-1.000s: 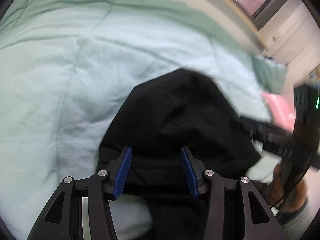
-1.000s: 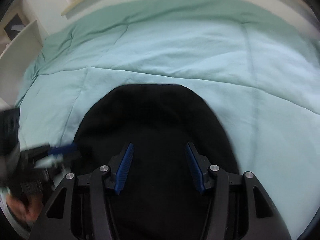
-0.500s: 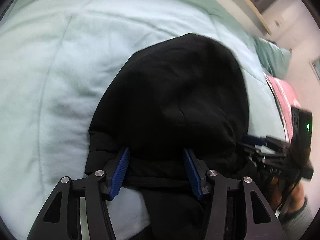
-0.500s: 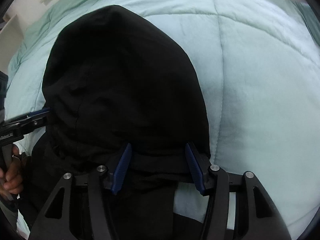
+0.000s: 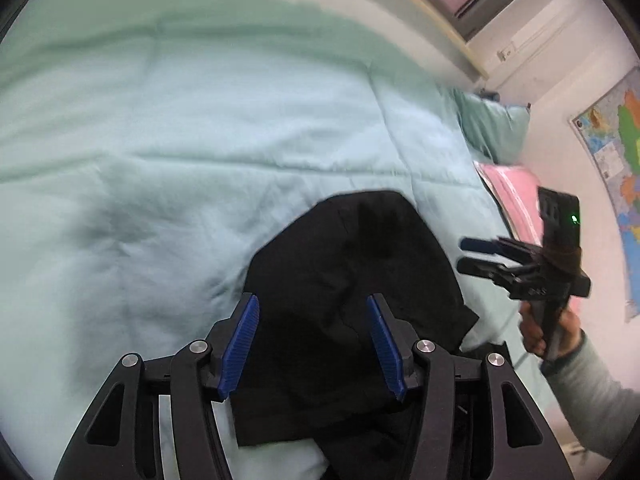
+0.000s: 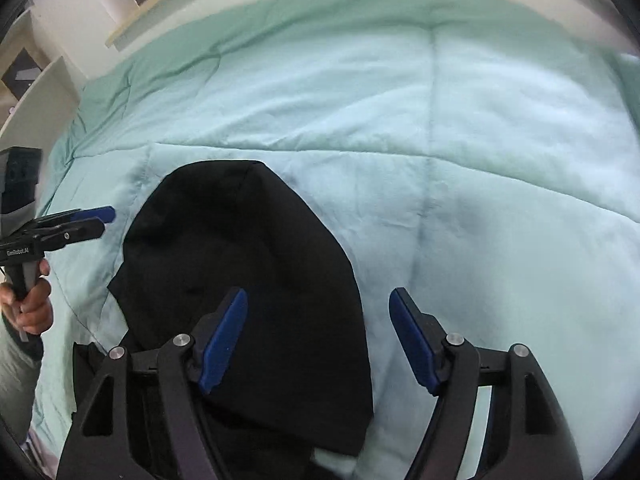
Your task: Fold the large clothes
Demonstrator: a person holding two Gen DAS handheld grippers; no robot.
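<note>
Two hand-held grippers with black arms and blue ribbed pads hang over a black cloth garment (image 5: 352,280) that lies in a rounded heap on a pale green quilted bed cover (image 5: 160,140). The left gripper (image 5: 312,344) has its jaws apart; they have just opened a little more. The black garment shows between the pads (image 5: 240,344), but they do not press on it, so nothing is held. The right gripper (image 6: 318,340) has its jaws spread wider, and they have just been opening too. Its left pad (image 6: 224,340) is over the black garment and its right pad is over the bare bed cover just beside the garment. It has let go and holds nothing.

Only the left wrist view shows the things to the right of the black garment: a green pillow (image 5: 496,128), a pink folded cloth (image 5: 516,196), and a bright map (image 5: 616,160) on the pale wall. It also shows the right gripper from the side, with a small green light on its black top and a hand (image 5: 548,332) in a grey sleeve around the handle.

Only the right wrist view shows what is to the left of the garment: a white shelf (image 6: 36,92) near the wall, and the left gripper with a hand (image 6: 32,304) around its grip.

Beyond the garment, the bed cover is crossed by stitched lines and soft wrinkles, and a pale wooden edge (image 6: 160,4) runs along its far side.
</note>
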